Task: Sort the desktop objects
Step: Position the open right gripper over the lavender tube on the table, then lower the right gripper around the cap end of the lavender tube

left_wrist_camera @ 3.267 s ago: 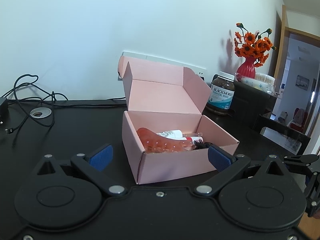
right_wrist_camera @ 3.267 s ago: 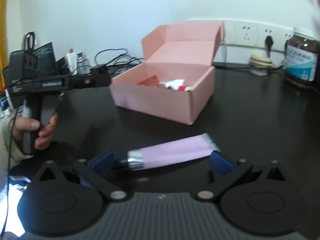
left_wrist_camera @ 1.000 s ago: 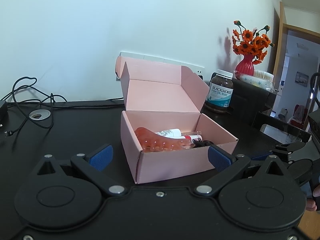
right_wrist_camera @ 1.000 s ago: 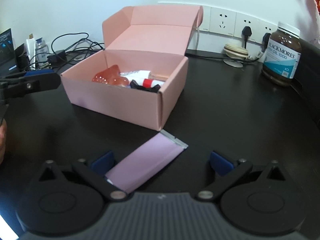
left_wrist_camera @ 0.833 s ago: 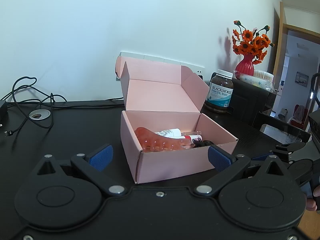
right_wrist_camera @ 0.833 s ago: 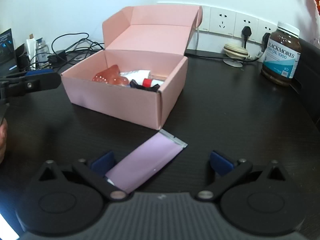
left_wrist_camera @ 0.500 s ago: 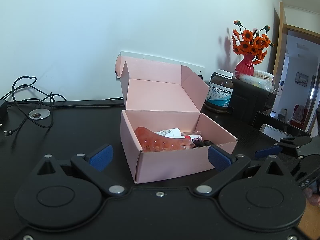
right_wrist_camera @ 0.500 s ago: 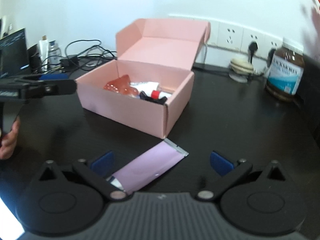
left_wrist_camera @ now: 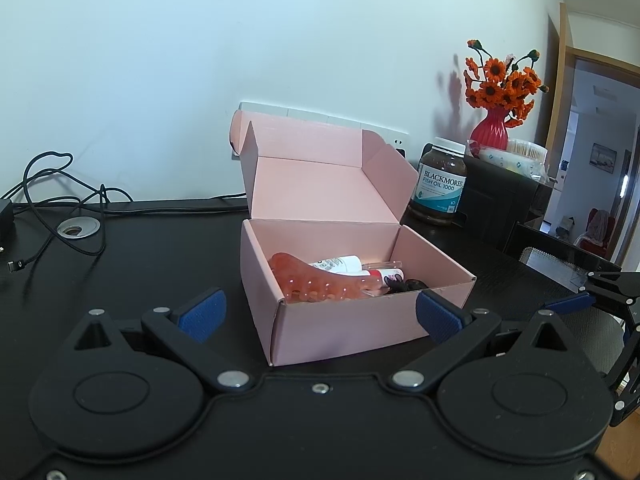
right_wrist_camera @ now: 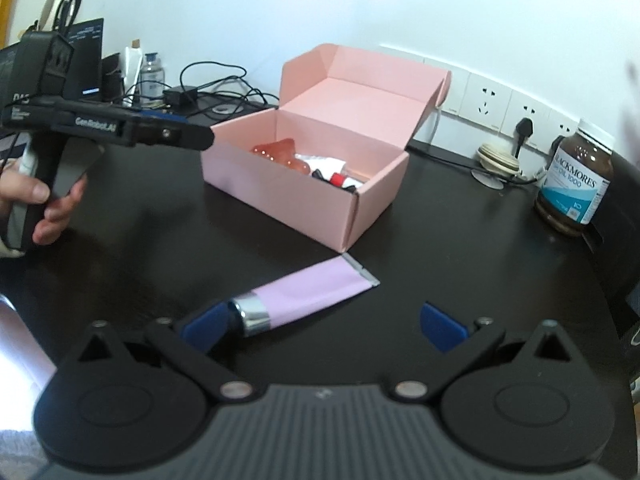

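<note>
Tube (right_wrist_camera: 308, 295) (pink) lies between wide-spread right gripper (right_wrist_camera: 322, 323) fingers, cap touching left pad.

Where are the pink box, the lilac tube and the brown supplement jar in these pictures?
pink box (left_wrist_camera: 348, 332): left wrist view, on its front wall.
lilac tube (right_wrist_camera: 308, 296): right wrist view, on the middle of its body.
brown supplement jar (right_wrist_camera: 576, 192): right wrist view, on its label.

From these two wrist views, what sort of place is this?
Probably a desk in a home. A dark desk carries an open pink box, a fish oil jar and charger cables; a flower vase stands beside a room doorway.
</note>
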Available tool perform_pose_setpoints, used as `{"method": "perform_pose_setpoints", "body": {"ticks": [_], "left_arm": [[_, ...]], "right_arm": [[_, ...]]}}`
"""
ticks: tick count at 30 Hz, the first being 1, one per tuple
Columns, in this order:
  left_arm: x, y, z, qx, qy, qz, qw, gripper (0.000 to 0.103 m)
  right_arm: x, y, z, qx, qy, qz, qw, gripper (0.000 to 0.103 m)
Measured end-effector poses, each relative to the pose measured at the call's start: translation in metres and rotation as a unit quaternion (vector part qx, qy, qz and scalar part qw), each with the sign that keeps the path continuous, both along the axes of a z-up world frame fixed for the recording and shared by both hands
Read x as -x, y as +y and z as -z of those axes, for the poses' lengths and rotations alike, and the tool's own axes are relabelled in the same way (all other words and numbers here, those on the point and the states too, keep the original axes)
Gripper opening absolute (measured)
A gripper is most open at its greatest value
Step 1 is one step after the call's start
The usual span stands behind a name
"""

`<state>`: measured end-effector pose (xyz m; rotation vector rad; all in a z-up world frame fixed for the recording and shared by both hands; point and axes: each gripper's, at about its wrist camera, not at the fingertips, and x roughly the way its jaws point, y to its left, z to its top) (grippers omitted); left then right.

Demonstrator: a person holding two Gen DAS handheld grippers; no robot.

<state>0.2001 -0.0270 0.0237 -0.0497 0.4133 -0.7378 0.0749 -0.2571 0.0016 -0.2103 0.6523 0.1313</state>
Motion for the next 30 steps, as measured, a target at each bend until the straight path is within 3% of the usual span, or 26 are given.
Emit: {"method": "perform_pose_setpoints", "body": {"ticks": [14,22,30], "left_arm": [[0.001,-0.001,0.000,-0.001,0.000,0.002,1.0000,0.103],[0.001,-0.002,0.000,-0.005,-0.001,0.003,1.0000,0.103],[0.000,-0.001,0.000,-0.003,0.001,0.002,1.0000,0.103]], "right_arm": [[0.004,0.000,-0.009,0.017,-0.003,-0.009,1.000,0.102],[0.009,0.008,0.002,0.047,0.006,-0.035,0.998,0.102],[-0.009,0.010,0.013,0.020,0.019,-0.026,0.999,0.102]]}}
